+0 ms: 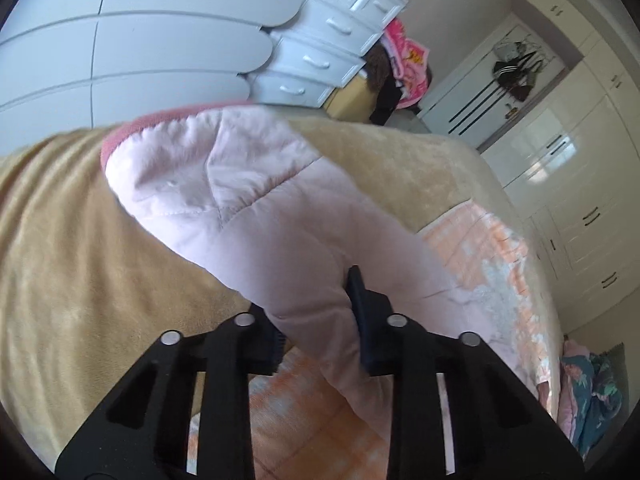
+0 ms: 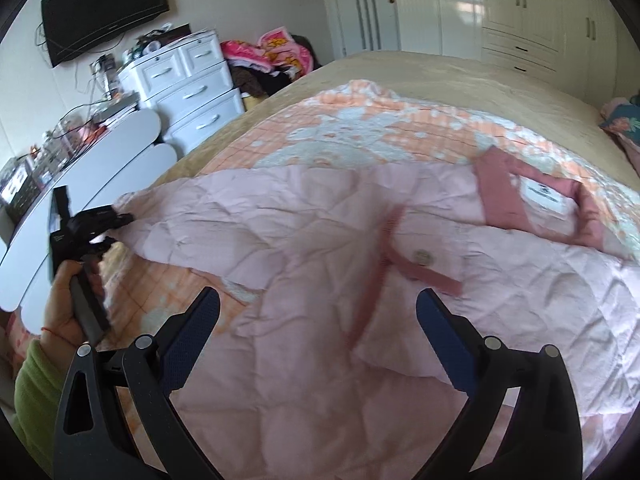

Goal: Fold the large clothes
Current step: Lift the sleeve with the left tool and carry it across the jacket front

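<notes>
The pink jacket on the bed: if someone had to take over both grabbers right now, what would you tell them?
Left gripper: fingers shut on the sleeve of the pink quilted jacket, holding it raised off the bed.
Right gripper: open, holds nothing, above the jacket's front.
The jacket lies spread on the orange patterned quilt, collar towards the far right.
Done: one sleeve gripped.
Left: fold that sleeve across the body, then the other sleeve, then fold the body.
</notes>
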